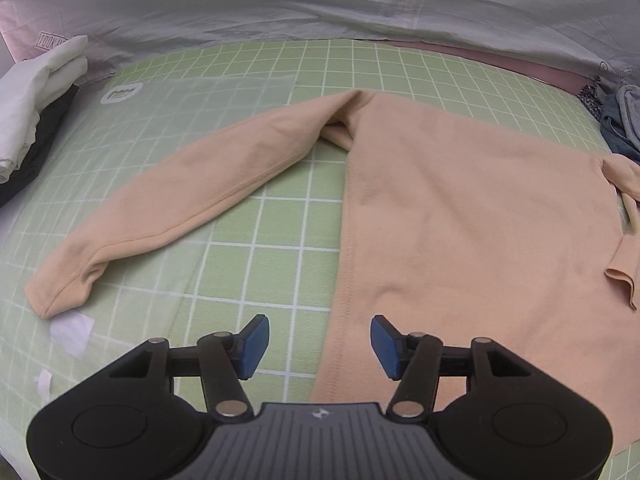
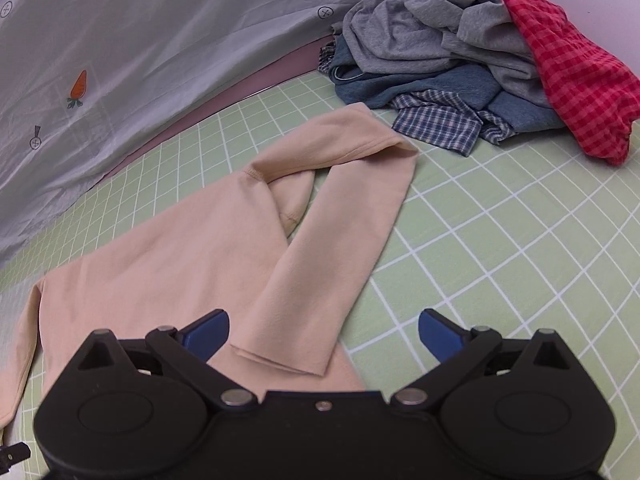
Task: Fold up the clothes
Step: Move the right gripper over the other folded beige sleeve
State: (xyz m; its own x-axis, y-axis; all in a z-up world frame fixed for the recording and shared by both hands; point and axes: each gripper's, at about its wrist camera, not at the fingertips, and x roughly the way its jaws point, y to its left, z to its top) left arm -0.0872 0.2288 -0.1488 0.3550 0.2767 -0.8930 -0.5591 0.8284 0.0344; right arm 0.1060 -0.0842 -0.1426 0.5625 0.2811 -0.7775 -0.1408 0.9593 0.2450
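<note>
The left claw (image 1: 320, 346) has a matte black body with two rounded housings, each with a shallow circular disc set in it. Between the housings sits a grey ribbed panel bearing a small white emblem. Black linkage arms run forward from silver round pivot caps to two blue rectangular pads (image 1: 253, 346). The right claw (image 2: 324, 336) is built the same: black rounded housings, silver pivot caps, blue pads (image 2: 208, 336), and one small silver screw at the centre of its black middle plate.
</note>
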